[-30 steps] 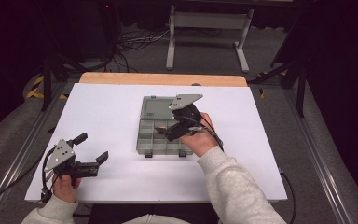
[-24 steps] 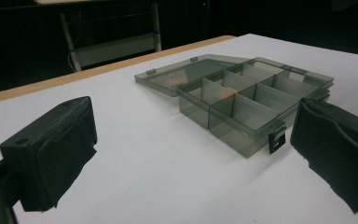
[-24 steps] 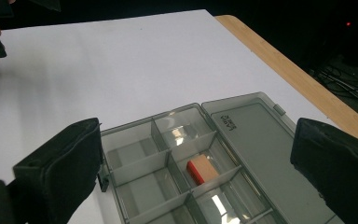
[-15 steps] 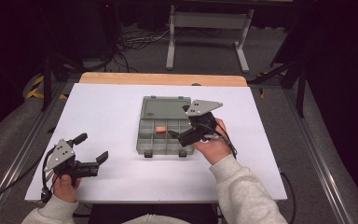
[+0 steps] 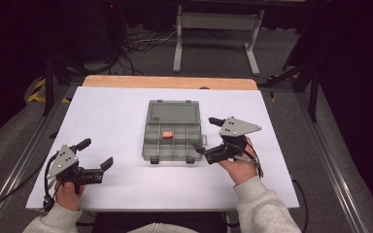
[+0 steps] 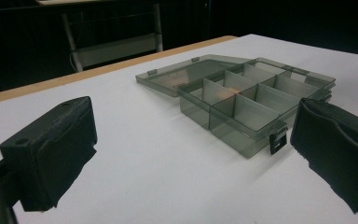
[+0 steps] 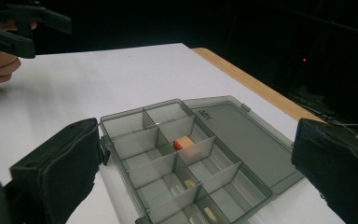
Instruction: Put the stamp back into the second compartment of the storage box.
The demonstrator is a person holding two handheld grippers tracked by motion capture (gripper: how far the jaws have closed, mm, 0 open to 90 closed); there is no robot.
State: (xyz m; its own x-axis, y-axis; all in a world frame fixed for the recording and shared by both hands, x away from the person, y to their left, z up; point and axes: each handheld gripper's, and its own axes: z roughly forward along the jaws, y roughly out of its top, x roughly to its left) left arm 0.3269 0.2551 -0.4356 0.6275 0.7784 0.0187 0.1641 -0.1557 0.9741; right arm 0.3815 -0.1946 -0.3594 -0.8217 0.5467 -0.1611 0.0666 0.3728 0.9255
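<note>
White flat worktop [image 5: 126,116] with a light-wood strip along its far edge. Translucent smoky-grey plastic compartment box [image 5: 174,145], plain, with black latches at the front. Small orange block [image 5: 166,135] in a middle compartment. Black left tool [image 5: 97,158] and black right tool [image 5: 205,137], each under a grey three-cornered plate. Light-grey sleeves [image 5: 264,208]. Dark grey floor [image 5: 330,160].

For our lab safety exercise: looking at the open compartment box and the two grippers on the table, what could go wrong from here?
1. The right gripper, jaws open, sits close beside the box; a sideways nudge might slide the box across the table.
2. The orange block lies loose in an open compartment, so a knock could tip it out.
3. The lid lies flat behind; pressing it might strain the hinge.
</note>
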